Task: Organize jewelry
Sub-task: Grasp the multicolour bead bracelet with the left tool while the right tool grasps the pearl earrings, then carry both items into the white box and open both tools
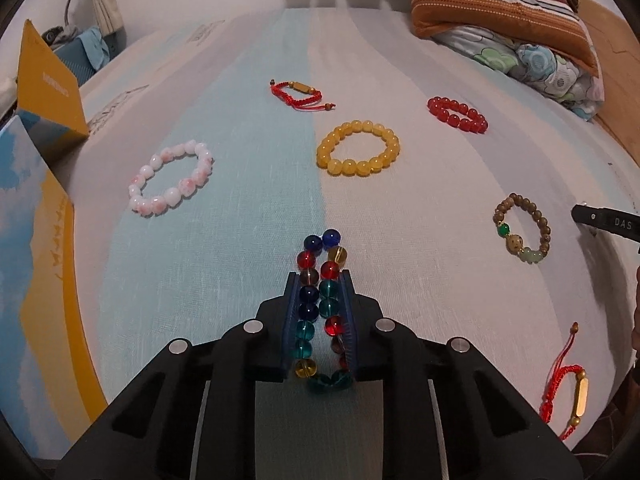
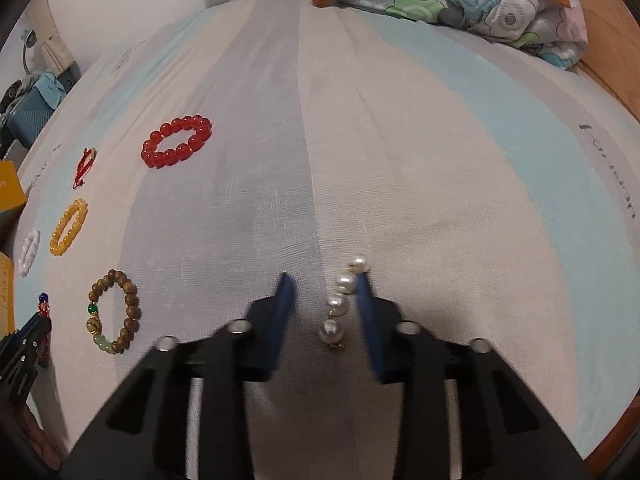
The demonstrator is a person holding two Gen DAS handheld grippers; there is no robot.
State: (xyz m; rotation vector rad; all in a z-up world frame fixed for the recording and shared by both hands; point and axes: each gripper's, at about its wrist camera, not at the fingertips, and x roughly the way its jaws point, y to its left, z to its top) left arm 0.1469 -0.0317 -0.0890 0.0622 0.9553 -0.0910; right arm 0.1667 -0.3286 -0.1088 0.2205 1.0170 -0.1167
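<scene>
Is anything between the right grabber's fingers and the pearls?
Nothing visible. The pearl string lies on the sheet in the gap of the right gripper, close beside one blue finger, with bare cloth on the other side.

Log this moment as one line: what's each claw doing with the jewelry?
left claw: shut on multicolour bead bracelet | right claw: open, pearl strand between jaws, unclamped | surface: striped bedsheet
</scene>
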